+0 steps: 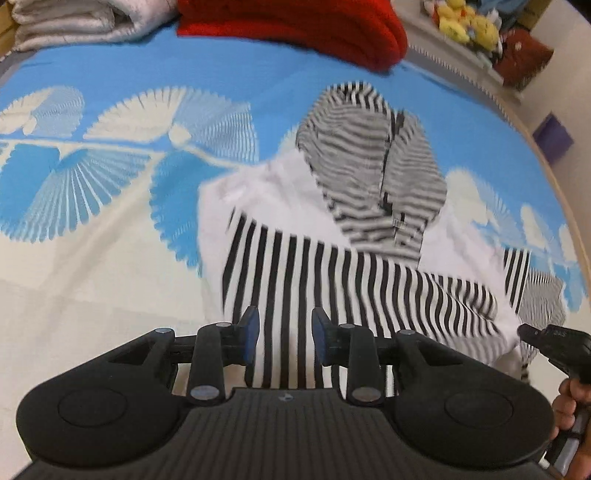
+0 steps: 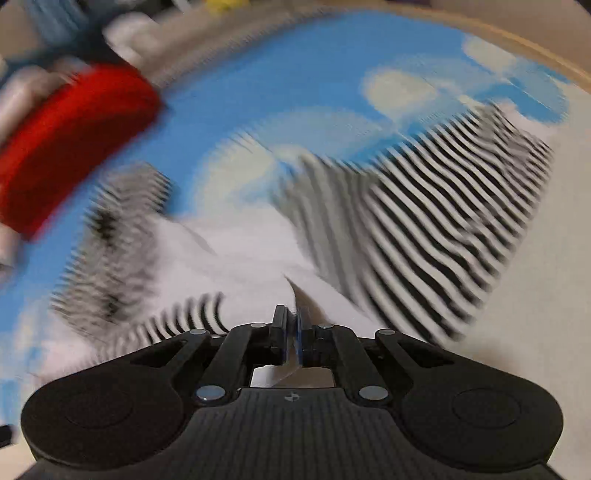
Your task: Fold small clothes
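A small black-and-white striped hooded top [image 1: 332,266] lies on the blue and cream bedsheet [image 1: 110,229], hood [image 1: 369,158] at the far end. My left gripper [image 1: 284,332] is open, its blue pads just above the top's near striped hem, holding nothing. My right gripper [image 2: 293,325] is shut on a white fold of the striped top [image 2: 424,221]; this view is blurred. The right gripper's body also shows at the left wrist view's right edge [image 1: 554,339].
A red folded blanket [image 1: 295,29] and a pale grey folded quilt [image 1: 74,22] lie at the bed's far end. Plush toys [image 1: 465,22] sit on a shelf beyond. The bed's wooden edge [image 1: 554,184] curves along the right.
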The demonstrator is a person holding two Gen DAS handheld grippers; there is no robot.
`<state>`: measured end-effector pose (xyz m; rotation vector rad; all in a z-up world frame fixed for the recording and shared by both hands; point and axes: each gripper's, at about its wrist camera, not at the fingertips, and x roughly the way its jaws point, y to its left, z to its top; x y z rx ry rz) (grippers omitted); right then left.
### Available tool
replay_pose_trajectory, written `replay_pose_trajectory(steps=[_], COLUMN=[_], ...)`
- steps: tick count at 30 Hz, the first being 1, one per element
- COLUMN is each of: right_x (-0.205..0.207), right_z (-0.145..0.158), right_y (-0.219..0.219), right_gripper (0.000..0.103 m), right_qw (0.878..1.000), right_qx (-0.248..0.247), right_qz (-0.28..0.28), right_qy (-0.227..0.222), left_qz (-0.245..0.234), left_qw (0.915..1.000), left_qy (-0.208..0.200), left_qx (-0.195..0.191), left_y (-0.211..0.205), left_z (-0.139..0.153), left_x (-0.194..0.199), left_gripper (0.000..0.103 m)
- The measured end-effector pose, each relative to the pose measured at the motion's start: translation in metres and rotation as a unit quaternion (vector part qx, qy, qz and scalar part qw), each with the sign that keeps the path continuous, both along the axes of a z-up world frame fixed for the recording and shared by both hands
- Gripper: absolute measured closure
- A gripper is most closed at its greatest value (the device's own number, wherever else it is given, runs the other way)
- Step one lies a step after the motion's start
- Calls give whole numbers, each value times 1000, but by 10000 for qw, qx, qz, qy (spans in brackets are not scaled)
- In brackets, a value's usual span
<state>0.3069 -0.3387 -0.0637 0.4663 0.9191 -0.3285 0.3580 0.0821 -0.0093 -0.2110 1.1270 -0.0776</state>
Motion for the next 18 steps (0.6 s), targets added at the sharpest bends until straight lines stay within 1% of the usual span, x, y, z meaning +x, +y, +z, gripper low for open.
replay_pose_trajectory(steps=[1, 2, 4, 5, 6, 7, 8, 9, 10, 11, 12, 13, 15, 17, 18], right_x=[-1, -3, -4, -5, -5, 0, 3, 8, 10, 8, 6, 6, 4, 4, 3], right_z=[-4, -5, 1, 4, 7, 2, -7, -20, -34, -39, -36, -28, -4, 21, 29], right_y=[-2, 0, 7, 9, 5, 2, 2, 1, -2, -6, -10, -14, -21, -39, -50], right_gripper=[95, 95, 95, 91, 83, 79, 73, 71, 72, 74, 74, 74, 72, 70, 67], right_qw=[9999, 9999, 9994, 9982, 9967, 9952, 9943, 9925, 9904, 9902, 9902, 9909, 9942, 9950, 9954], right_qx=[-54, -83, 33, 165, 340, 579, 748, 884, 929, 980, 1085, 1079, 887, 731, 618], right_qz=[-87, -75, 171, 329, 476, 629, 729, 815, 776, 675, 589, 554, 579, 601, 554], right_qy=[93, 33, -298, -471, -564, -484, -197, 230, 670, 736, 659, 590, 177, -321, -486], left_qz=[-47, -97, -207, -282, -345, -391, -404, -398, -387, -378, -379, -395, -467, -600, -656], left_qw=[10000, 9998, 9992, 9986, 9978, 9968, 9957, 9944, 9929, 9920, 9920, 9930, 9953, 9962, 9961], left_qy=[87, 170, 331, 428, 529, 657, 812, 969, 1116, 1207, 1207, 1106, 773, 351, 189], left_qx=[-13, -30, -98, -151, -193, -216, -207, -172, -126, -62, 10, 115, 348, 526, 567], left_y=[-2, -4, -9, -12, -15, -17, -20, -21, -22, -23, -24, -26, -32, -42, -47], left_z=[-5, -10, -19, -25, -31, -38, -47, -55, -61, -66, -66, -62, -45, -24, -14], left_x=[-1, -1, -4, -5, -7, -8, -10, -11, -12, -13, -13, -13, -12, -14, -14], left_gripper=[70, 70, 70, 70, 70, 70, 70, 70, 70, 70, 70, 70, 70, 65, 65])
